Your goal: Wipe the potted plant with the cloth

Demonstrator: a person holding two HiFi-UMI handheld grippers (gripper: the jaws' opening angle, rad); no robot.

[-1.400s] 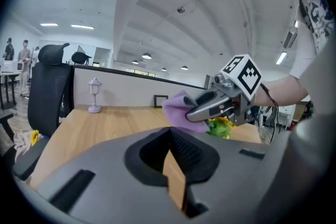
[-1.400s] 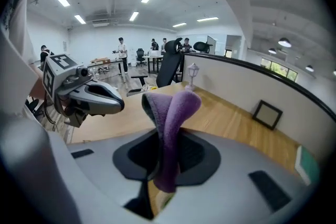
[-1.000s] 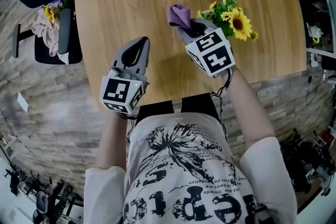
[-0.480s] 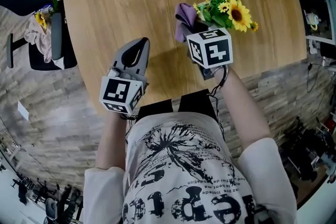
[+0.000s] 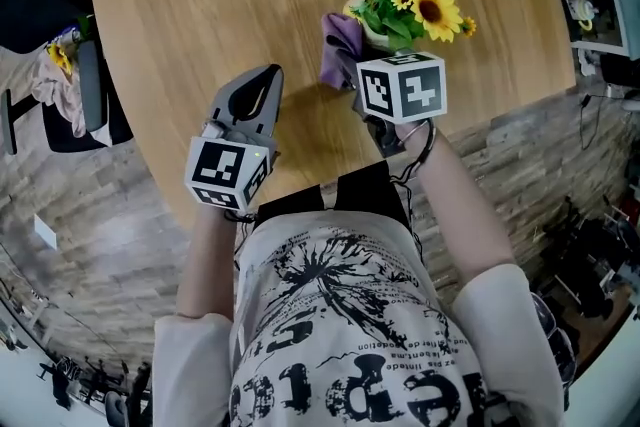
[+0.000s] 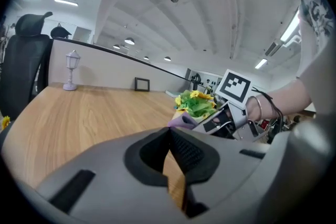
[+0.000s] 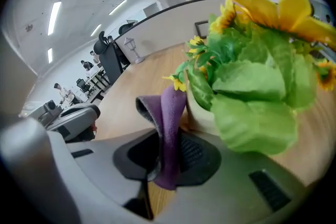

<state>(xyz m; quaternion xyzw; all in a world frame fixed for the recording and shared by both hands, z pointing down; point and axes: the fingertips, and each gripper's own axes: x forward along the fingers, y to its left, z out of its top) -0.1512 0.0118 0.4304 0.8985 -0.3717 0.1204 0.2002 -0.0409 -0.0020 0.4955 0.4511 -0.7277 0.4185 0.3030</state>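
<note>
The potted plant (image 5: 405, 7) with yellow flowers and green leaves stands in a pale pot (image 7: 202, 113) on the round wooden table (image 5: 230, 5). A purple cloth (image 5: 341, 48) is pinched in my right gripper (image 5: 356, 75), which is shut on it; the cloth (image 7: 167, 134) stands up between the jaws and rests against the left side of the pot. My left gripper (image 5: 262, 78) hovers over the table to the left, shut with nothing in it. In the left gripper view the plant (image 6: 197, 104) and cloth (image 6: 181, 120) lie ahead to the right.
A small white lamp (image 6: 70, 70) and a dark picture frame (image 6: 142, 84) stand at the table's far edge. An office chair (image 5: 55, 65) with draped cloth sits left of the table. The near table edge (image 5: 300, 190) runs just under my hands.
My right gripper has rolled and dropped lower, bringing the purple cloth from left of the plant up against the pot. The left gripper sank slightly, staying shut.
</note>
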